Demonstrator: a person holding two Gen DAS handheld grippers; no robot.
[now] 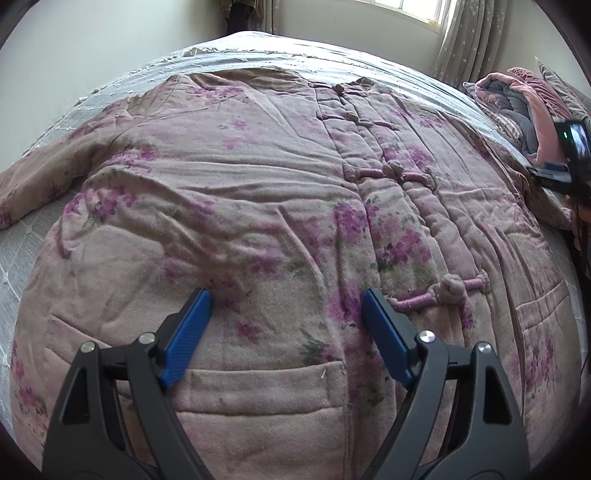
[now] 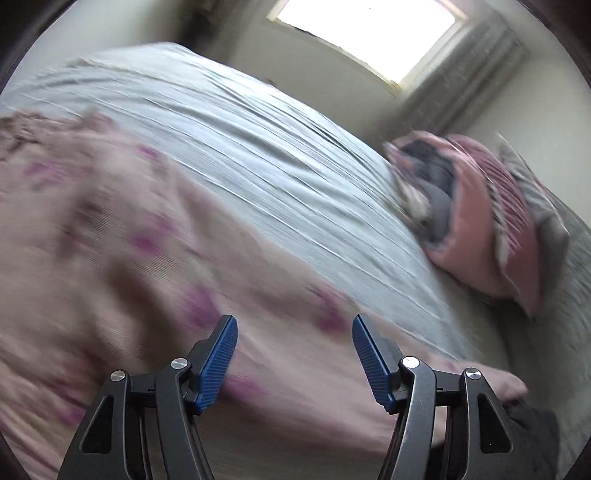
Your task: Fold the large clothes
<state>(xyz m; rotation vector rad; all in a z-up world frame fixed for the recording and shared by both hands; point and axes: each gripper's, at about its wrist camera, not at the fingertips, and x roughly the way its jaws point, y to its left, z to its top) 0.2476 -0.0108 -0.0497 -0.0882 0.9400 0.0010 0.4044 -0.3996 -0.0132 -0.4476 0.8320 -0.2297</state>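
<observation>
A large padded jacket (image 1: 258, 206), pale pink with purple flower prints, is spread face up across the bed (image 1: 258, 48), which is covered by a light grey bedspread. The jacket's front is closed by a row of knotted fabric fasteners (image 1: 391, 171) running from the collar at the far side of the bed down toward the near edge. One sleeve (image 1: 44, 173) is seen stretched toward the left edge of the bed, and patch pockets (image 1: 266, 391) are visible near the hem at the near edge.

The left gripper (image 1: 286, 299) is held just above the jacket's lower front, beside the lowest fastener; its jaws are spread wide apart and nothing is held between the blue pads (image 1: 192, 325). Whether the tips touch the cloth cannot be told.

In the right wrist view, which is blurred, the right gripper (image 2: 293, 325) is seen over the jacket (image 2: 110, 240) near the right edge of the bed (image 2: 277, 147), with its jaws likewise spread apart and nothing between them. A part of the right gripper (image 1: 569, 155) is also caught at the right margin of the left wrist view.

A heap of pink and grey bedding (image 2: 480, 221) is piled at the far right corner of the bed, well apart from the jacket. A window (image 2: 365, 33) with curtains (image 1: 472, 40) is set in the wall behind it.
</observation>
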